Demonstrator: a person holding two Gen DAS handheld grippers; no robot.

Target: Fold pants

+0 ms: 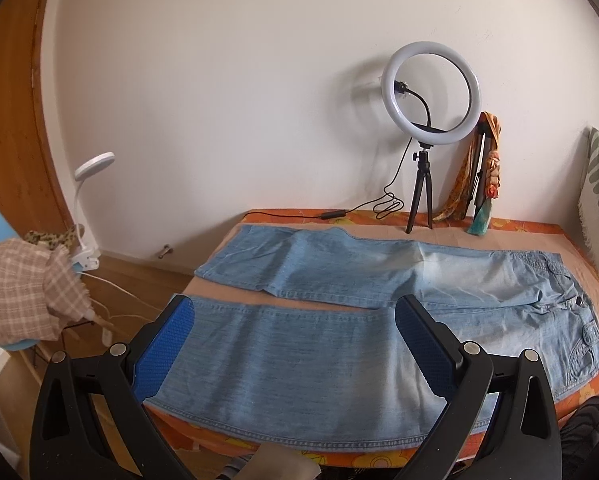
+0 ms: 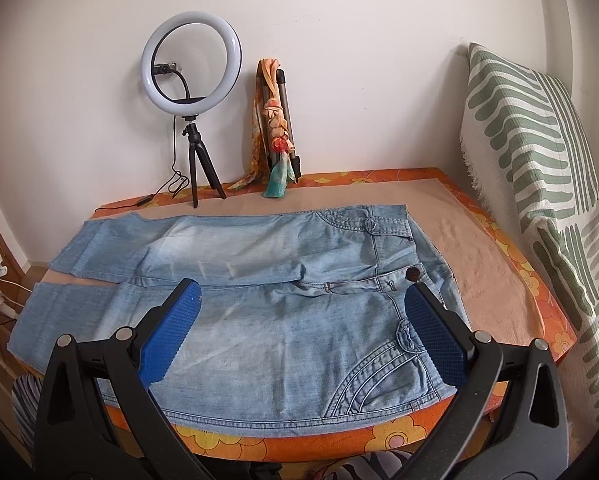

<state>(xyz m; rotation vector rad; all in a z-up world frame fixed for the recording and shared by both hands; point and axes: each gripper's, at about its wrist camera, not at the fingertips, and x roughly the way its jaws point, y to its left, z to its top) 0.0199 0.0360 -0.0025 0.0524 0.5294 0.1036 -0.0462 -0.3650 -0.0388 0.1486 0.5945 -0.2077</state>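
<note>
Presently, the jeans (image 1: 339,320) lie flat on the bench (image 2: 499,280), legs parted, before the ring light (image 1: 430,96) — left tool (image 1: 295,344) and right tool (image 2: 303,328) gape empty above the near leg, ready to lift it.

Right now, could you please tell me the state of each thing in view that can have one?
Jeans: unfolded, flat on the table, legs apart.
Jeans button: undone.
Left tongs: open, empty, over the near leg.
Right tongs: open, empty, over the waist end.
Ring light: on, upright on its tripod.
</note>
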